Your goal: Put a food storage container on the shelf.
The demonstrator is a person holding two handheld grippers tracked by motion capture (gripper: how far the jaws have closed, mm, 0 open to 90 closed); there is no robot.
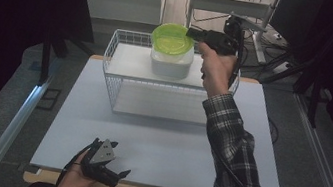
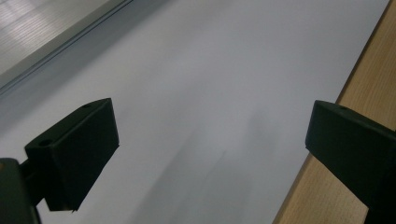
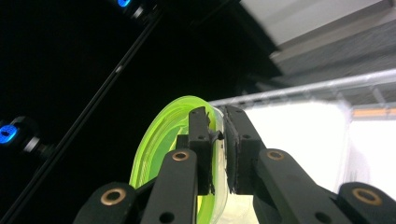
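Note:
A round translucent green lid (image 1: 172, 38) hovers tilted over a white tub (image 1: 170, 64) that stands on the top shelf of a white wire rack (image 1: 111, 72). My right gripper (image 1: 193, 33) reaches in from the right and is shut on the lid's rim. In the right gripper view the lid (image 3: 156, 140) stands on edge, its rim pinched between the two black jaws of the right gripper (image 3: 218, 135). My left gripper (image 1: 120, 158) rests at the table's front edge, held in a hand, open with nothing between its jaws. In its own view the left gripper (image 2: 210, 154) looks onto the bare white board.
The rack stands at the far middle of a white board (image 1: 161, 143) laid on a wooden table (image 2: 327, 196). Metal rails (image 1: 12, 125) run along both sides on the floor. A shelf frame and cables (image 1: 260, 32) sit behind the rack.

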